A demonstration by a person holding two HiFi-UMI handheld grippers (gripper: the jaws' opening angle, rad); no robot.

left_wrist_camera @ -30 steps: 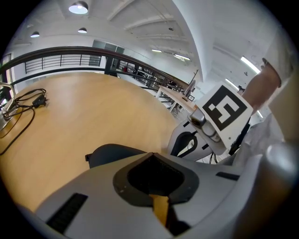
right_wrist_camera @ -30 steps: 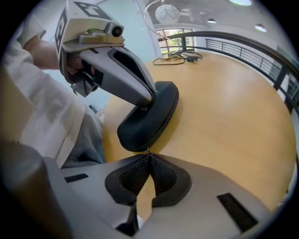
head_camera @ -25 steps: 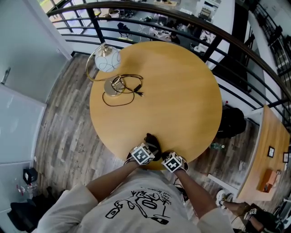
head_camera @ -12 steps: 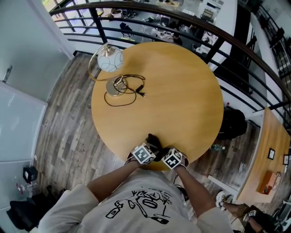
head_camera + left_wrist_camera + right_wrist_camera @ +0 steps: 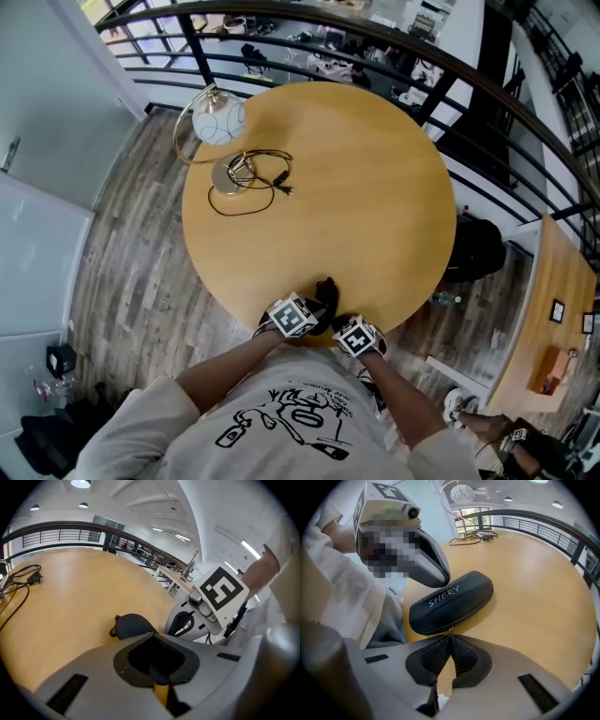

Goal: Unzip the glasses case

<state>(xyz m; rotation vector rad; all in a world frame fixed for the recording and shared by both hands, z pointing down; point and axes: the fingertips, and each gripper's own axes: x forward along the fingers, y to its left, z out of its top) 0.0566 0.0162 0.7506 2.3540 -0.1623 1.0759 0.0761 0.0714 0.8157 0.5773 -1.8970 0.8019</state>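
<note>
2 grey tongs meet at the near rim of the round, light wooden desk (image 5: pixel 375 178), right in front of the person. The black, oblong hard-shell glasses case (image 5: pixel 326 292) lies flat on that rim between them. In the right gripper view the case runs slantwise, closed, with white lettering SHERY on its lid and its long zipped seam facing the camera.

The right tongs (image 5: pixel 450 637) are closed, tips together on the small metal zipper pull (image 5: pixel 450 629) about midway along that seam. The left tongs (image 5: pixel 152 635) are closed too, tips pressed together and touching the case's rounded end. Seen from the right gripper view they bear on the left end of the lid, with nothing visible between them.

At the desk's far side, well apart from the case, stands 1 brass arc lamp with a white globe shade (image 5: pixel 217 122). A thin black cable (image 5: pixel 251 187) loops beside the lamp's base. A dark curved railing (image 5: pixel 394 42) runs behind the desk.
</note>
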